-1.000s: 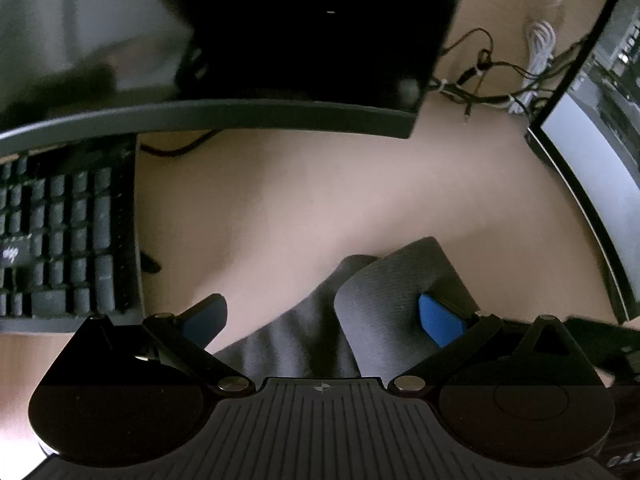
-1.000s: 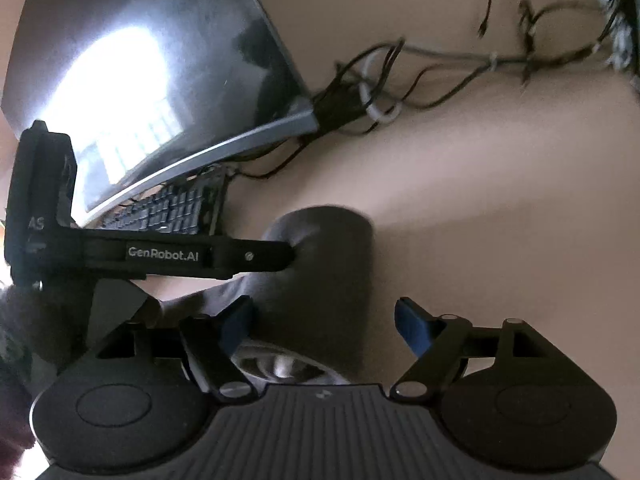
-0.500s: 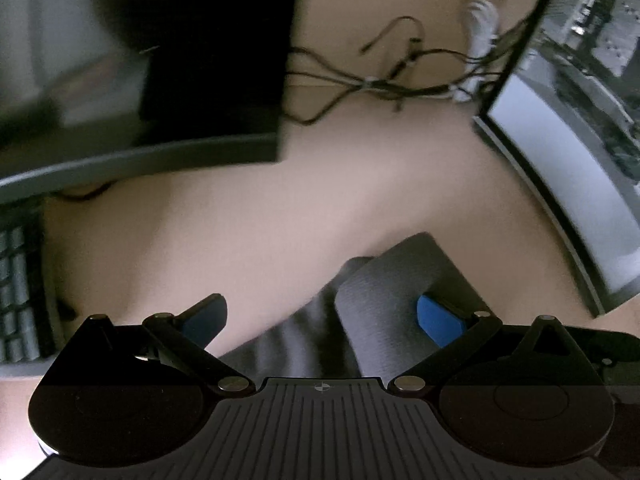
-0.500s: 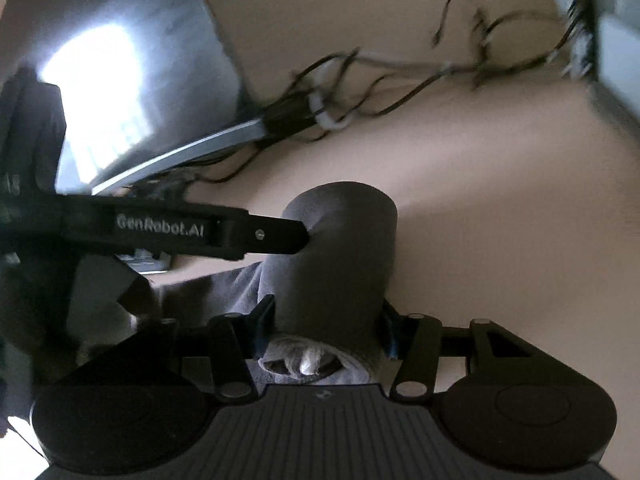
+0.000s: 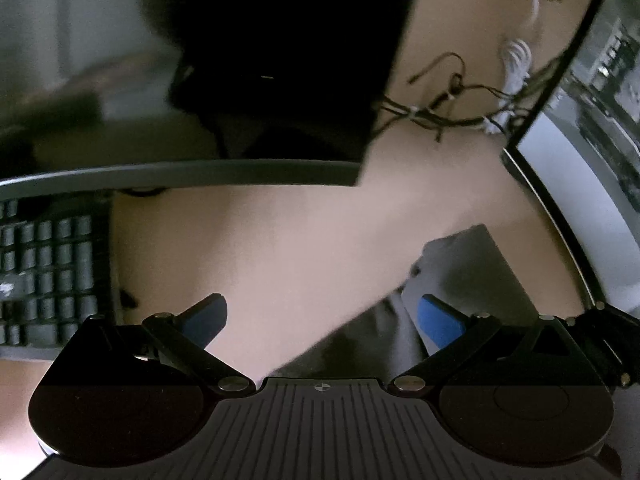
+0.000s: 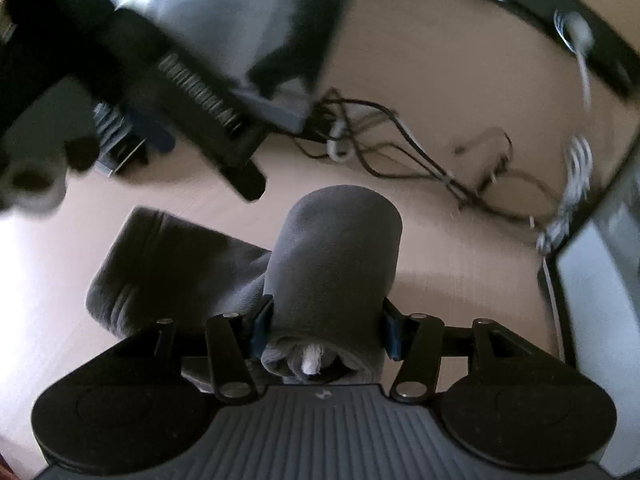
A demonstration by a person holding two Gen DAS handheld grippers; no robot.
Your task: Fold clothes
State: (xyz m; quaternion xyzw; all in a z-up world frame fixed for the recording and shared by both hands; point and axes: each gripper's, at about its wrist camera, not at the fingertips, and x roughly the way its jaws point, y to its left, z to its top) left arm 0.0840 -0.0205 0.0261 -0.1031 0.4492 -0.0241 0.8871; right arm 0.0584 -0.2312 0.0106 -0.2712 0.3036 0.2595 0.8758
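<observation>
Working over a tan desk, hemmed in on three sides: bordering on a dark monitor across the far edge, a black keyboard at the left and a second, lit monitor at the right. Leaving a broad bare stretch of desk open in the middle, ahead of the left gripper. Trailing across the far desk behind it, a tangle of cables, well apart from the cloth.

Showing pale lettering along the left gripper's arm in the right wrist view, too blurred for reading. Showing a small emblem on each gripper body, with no legible wording.

Holding the left gripper's blue fingers spread wide, closing on nothing; right finger standing just beside the grey garment, contact not determinable.

Clamping the right gripper firmly on the garment, fingers pressing in from both sides.

Lying on the desk at centre-right, between the two grippers. Appearing dark grey, soft and finely ribbed, rolled into a thick rounded bundle rising out of the right gripper, with a flatter folded portion spreading to the left on the desk. Showing a small white tag at the bundle's near end.
</observation>
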